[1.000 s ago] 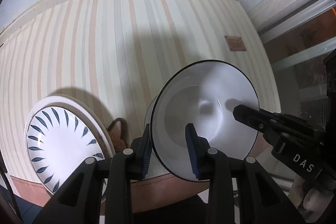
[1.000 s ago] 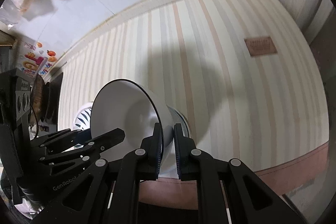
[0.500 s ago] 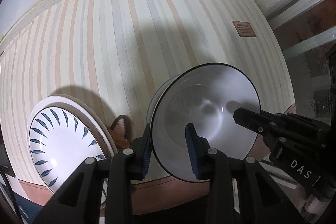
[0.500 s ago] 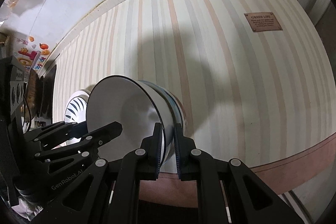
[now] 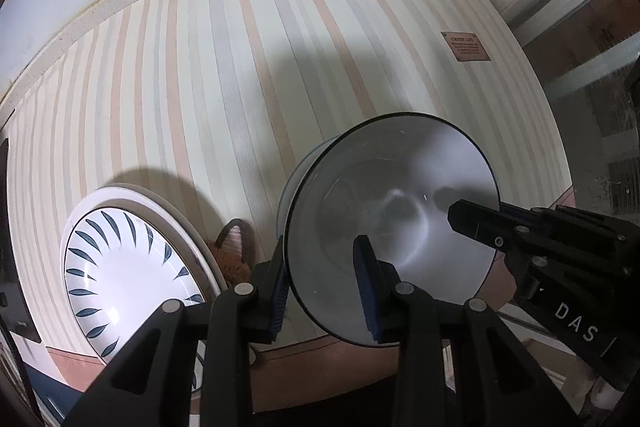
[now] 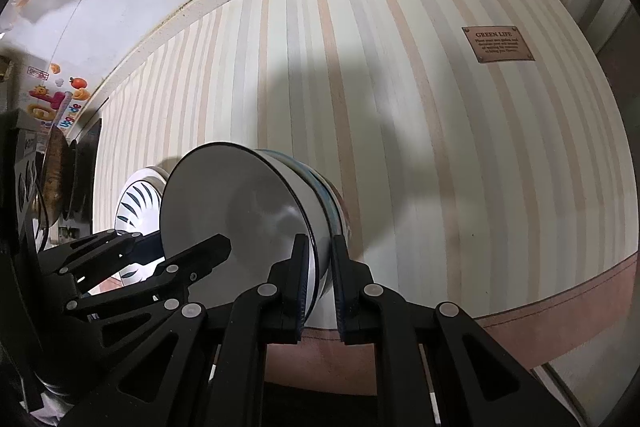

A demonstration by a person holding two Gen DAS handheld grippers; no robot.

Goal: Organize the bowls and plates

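Note:
A white bowl with a dark rim (image 5: 394,211) is nested on top of other bowls (image 6: 332,203) on the striped table. My left gripper (image 5: 322,287) straddles its near rim, one finger inside and one outside, with a gap to the wall. My right gripper (image 6: 320,279) is shut on the bowl's rim (image 6: 316,259) from the other side; its fingers (image 5: 480,223) show at right in the left wrist view. A white plate with blue leaf marks (image 5: 120,279) lies on another plate at the left, also seen in the right wrist view (image 6: 134,203).
A small brown object (image 5: 236,251) lies between the plates and the bowls. A brown label (image 6: 498,43) is fixed to the striped tablecloth (image 5: 240,67). The table's front edge (image 6: 560,311) is close. Clutter and a dark pan (image 6: 56,163) stand at the far left.
The held bowl has come down onto the stack of bowls; both grippers moved down and forward with it. The grips look unchanged.

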